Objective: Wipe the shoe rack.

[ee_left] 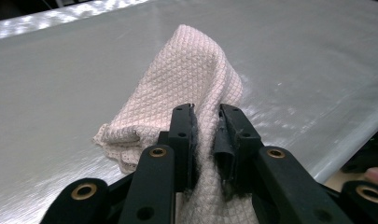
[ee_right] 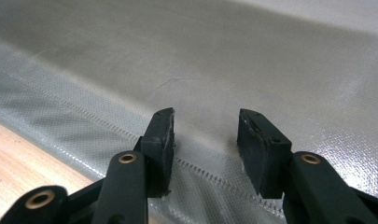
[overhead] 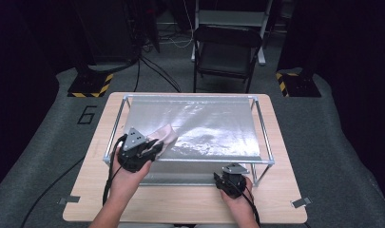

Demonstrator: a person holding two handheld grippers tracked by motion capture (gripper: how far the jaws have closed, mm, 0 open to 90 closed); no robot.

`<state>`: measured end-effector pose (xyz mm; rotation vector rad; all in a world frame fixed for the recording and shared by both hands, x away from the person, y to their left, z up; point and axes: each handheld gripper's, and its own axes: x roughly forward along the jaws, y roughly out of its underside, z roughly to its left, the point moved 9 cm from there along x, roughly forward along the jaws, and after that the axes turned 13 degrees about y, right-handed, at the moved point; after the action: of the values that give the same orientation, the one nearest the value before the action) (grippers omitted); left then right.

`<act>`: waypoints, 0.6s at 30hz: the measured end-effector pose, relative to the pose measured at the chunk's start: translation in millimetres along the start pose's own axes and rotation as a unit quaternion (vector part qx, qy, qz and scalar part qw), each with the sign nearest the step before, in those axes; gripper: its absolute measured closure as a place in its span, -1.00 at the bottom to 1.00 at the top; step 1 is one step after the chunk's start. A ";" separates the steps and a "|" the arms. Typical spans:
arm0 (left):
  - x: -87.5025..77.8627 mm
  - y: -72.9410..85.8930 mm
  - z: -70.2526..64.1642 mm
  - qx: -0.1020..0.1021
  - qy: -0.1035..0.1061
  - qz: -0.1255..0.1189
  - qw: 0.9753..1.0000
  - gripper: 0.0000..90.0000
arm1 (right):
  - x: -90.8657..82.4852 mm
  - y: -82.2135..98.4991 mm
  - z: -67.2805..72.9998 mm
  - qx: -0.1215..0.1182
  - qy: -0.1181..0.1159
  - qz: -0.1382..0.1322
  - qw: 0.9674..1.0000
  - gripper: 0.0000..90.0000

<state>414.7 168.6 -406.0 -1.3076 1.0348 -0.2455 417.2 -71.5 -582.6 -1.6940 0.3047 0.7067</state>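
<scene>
A pale pink waffle-weave cloth (ee_left: 186, 74) lies bunched on a shiny silver sheet (overhead: 209, 128) stretched over a metal frame (overhead: 187, 160). My left gripper (ee_left: 207, 116) is shut on the cloth's near end, and the fabric fills the gap between its pads. In the high view the left gripper (overhead: 149, 145) sits at the sheet's front left with the cloth (overhead: 165, 136) trailing ahead of it. My right gripper (ee_right: 205, 128) stands open over the hanging front edge of the sheet (ee_right: 270, 70), with nothing between its pads. From above, the right gripper (overhead: 232, 179) is at the frame's front right.
The frame stands on a light wooden table (overhead: 180, 202). A stitched seam (ee_right: 84, 116) runs across the sheet's front hem. Beyond the table stand a dark folding chair (overhead: 226, 52) and two bases with yellow-black stripes (overhead: 90, 85).
</scene>
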 end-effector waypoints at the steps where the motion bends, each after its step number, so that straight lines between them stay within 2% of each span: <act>1: -4.0 1.5 4.3 0.007 -0.014 0.002 1.000 0.67 | 0.1 0.1 -0.1 -0.001 0.000 0.000 1.000 0.24; 2: -8.6 3.6 9.1 0.008 -0.025 0.003 1.000 0.67 | 0.1 0.1 -0.2 -0.001 0.000 0.000 1.000 0.24; 6: -29.2 11.6 33.4 -0.021 -0.062 -0.007 0.998 0.67 | 0.2 0.1 -0.2 -0.002 0.000 0.000 1.000 0.24; 8: -35.5 13.7 41.1 -0.040 -0.064 -0.016 0.997 0.68 | -0.1 0.8 0.2 -0.003 -0.001 0.005 1.000 0.24; 9: -35.7 13.9 41.4 -0.043 -0.061 -0.017 0.997 0.68 | 0.0 0.9 -0.2 -0.004 0.000 0.005 1.000 0.24; 11: -31.3 13.0 38.3 -0.035 -0.070 -0.013 0.997 0.68 | 0.2 0.9 -0.3 -0.004 0.001 0.005 1.000 0.24; 12: -28.6 12.1 35.7 -0.032 -0.067 -0.013 0.997 0.68 | 1.3 1.4 -2.0 -0.007 0.010 0.006 1.000 0.24; 13: -24.2 10.8 31.4 -0.030 -0.055 -0.011 0.998 0.68 | 0.2 2.0 -0.4 0.002 0.007 0.010 1.000 0.24; 16: -4.2 1.6 10.3 -0.022 -0.017 -0.006 1.000 0.68 | 0.8 2.1 -0.6 0.002 0.010 0.011 1.000 0.24; 18: 7.2 -3.2 -2.7 -0.010 -0.004 -0.002 1.000 0.68 | 0.8 2.2 -0.5 0.003 0.010 0.011 1.000 0.24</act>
<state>417.9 161.0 -406.5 -1.3284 1.0302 -0.2329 416.7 -72.4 -584.8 -1.6950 0.3395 0.7049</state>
